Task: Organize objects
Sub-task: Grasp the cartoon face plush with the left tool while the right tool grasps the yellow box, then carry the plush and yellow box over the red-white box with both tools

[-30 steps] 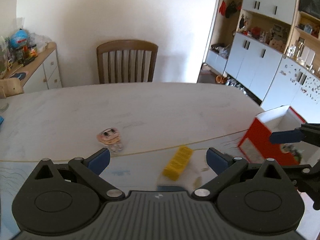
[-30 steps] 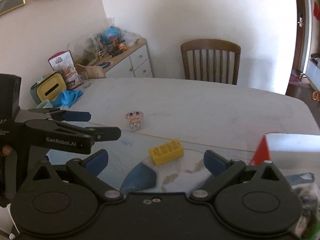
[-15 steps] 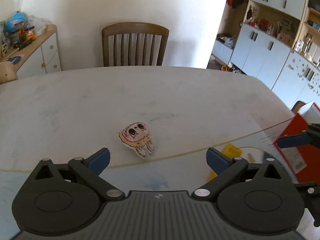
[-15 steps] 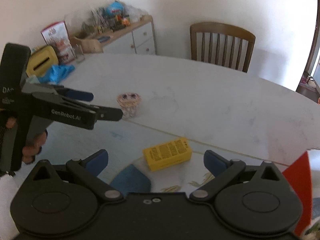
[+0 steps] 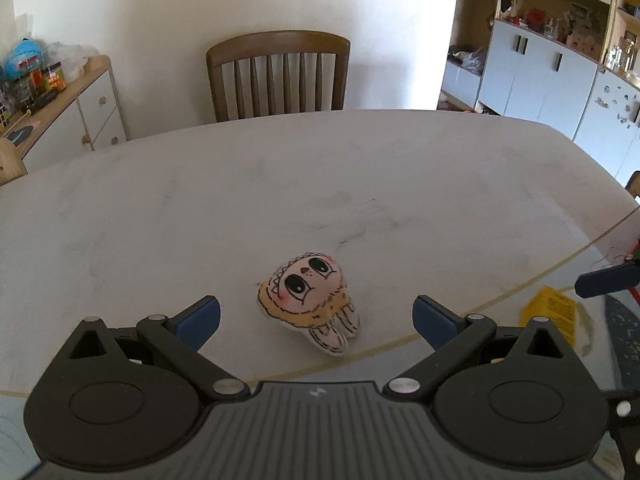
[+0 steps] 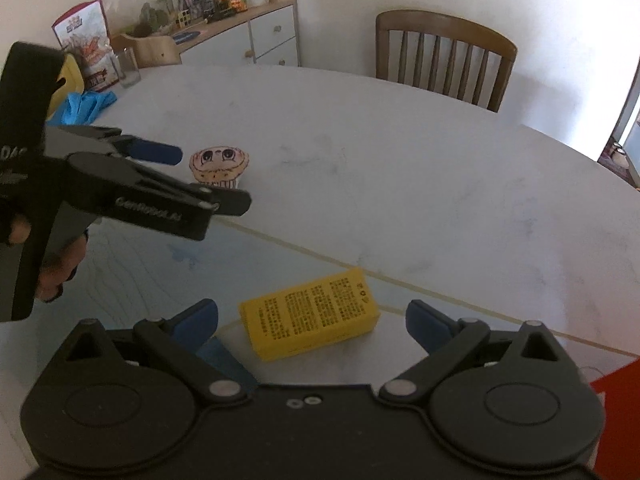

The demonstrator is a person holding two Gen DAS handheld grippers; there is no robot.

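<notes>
Between my left gripper's [image 5: 316, 318] spread blue fingertips [image 5: 199, 317], a small plush toy [image 5: 308, 302] with a cartoon face is lying on the pale table [image 5: 360, 184], untouched by either pad. At about three o'clock from the toy, a yellow box [image 6: 310, 318] is resting flat on a light blue mat [image 6: 132, 276], printed side up. My right gripper [image 6: 312, 322] is hovering over that box with its fingers wide apart, grasping nothing; the box is sitting in the gap, clear of both tips. Seen from the right wrist, a hand [image 6: 48, 264] is holding the left gripper at nine o'clock. At twelve o'clock beyond the table a wooden chair [image 5: 278, 74] is standing against the wall. At ten o'clock a cluttered sideboard [image 5: 60, 120] is showing, and at two o'clock grey cabinets [image 5: 552, 76].
</notes>
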